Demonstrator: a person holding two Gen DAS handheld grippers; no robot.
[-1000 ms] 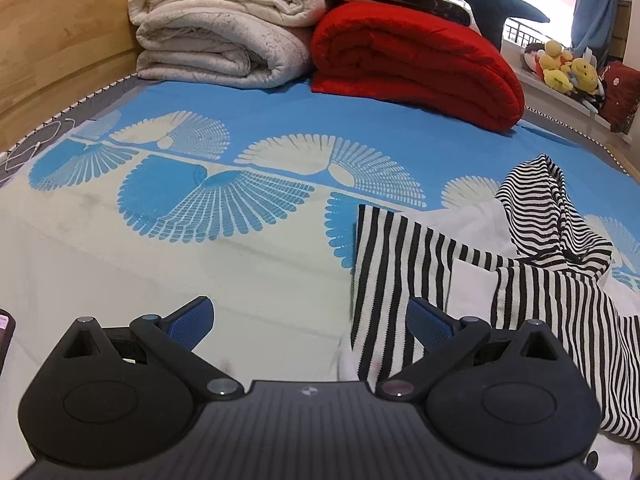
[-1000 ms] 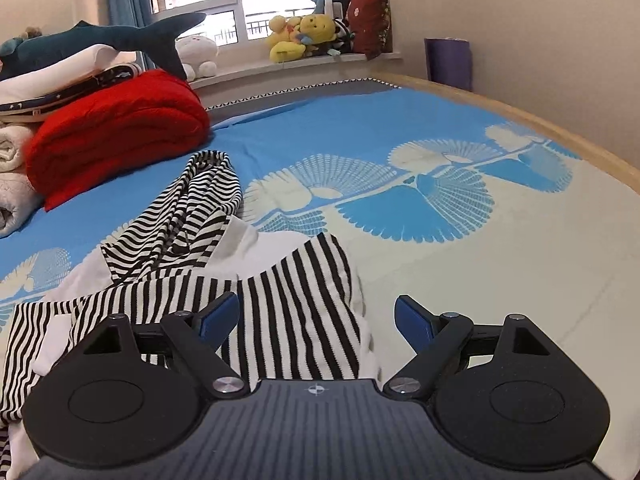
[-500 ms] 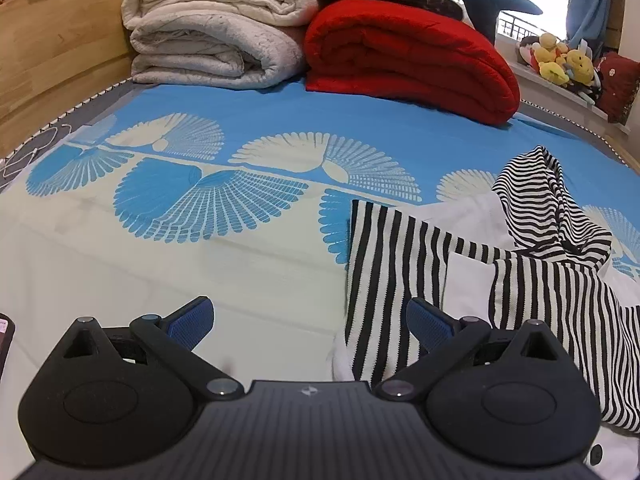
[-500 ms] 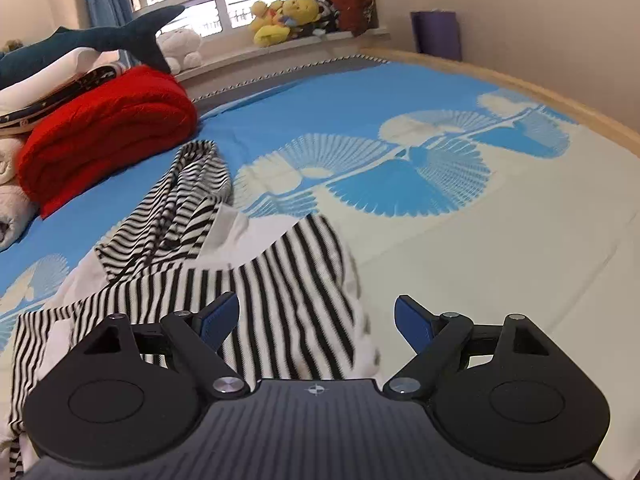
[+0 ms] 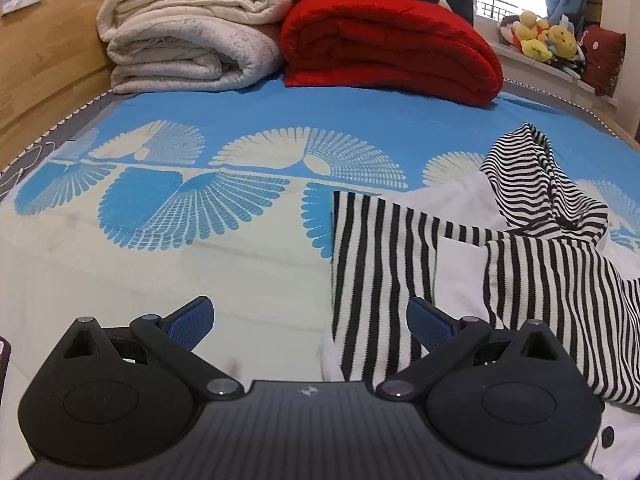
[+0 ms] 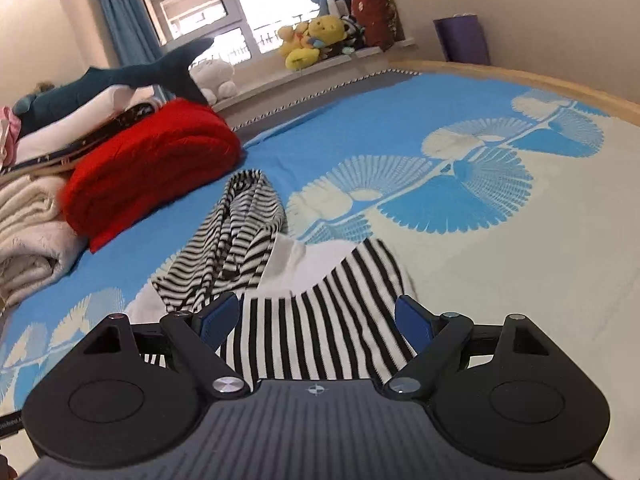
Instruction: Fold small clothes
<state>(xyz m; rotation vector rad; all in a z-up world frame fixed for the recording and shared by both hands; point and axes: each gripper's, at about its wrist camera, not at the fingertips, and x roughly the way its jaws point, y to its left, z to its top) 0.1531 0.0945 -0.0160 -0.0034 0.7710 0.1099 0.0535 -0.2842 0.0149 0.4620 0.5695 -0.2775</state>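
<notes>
A black-and-white striped garment with white parts lies crumpled on the blue and cream bedspread. In the left wrist view it fills the right half, and my left gripper stands open above the garment's left edge, with only its right finger over the cloth. In the right wrist view the striped garment lies straight ahead, its sleeve bunched further back. My right gripper hangs open over the striped panel, its blue pads apart and holding nothing.
A folded red blanket and folded white quilts are stacked at the head of the bed. Plush toys sit on the windowsill. A wooden bed frame borders the mattress; a purple bin stands behind it.
Both views have shifted a little: the right gripper has tilted and come closer over the striped panel, and the left view has rolled slightly. Both grippers stay open.
</notes>
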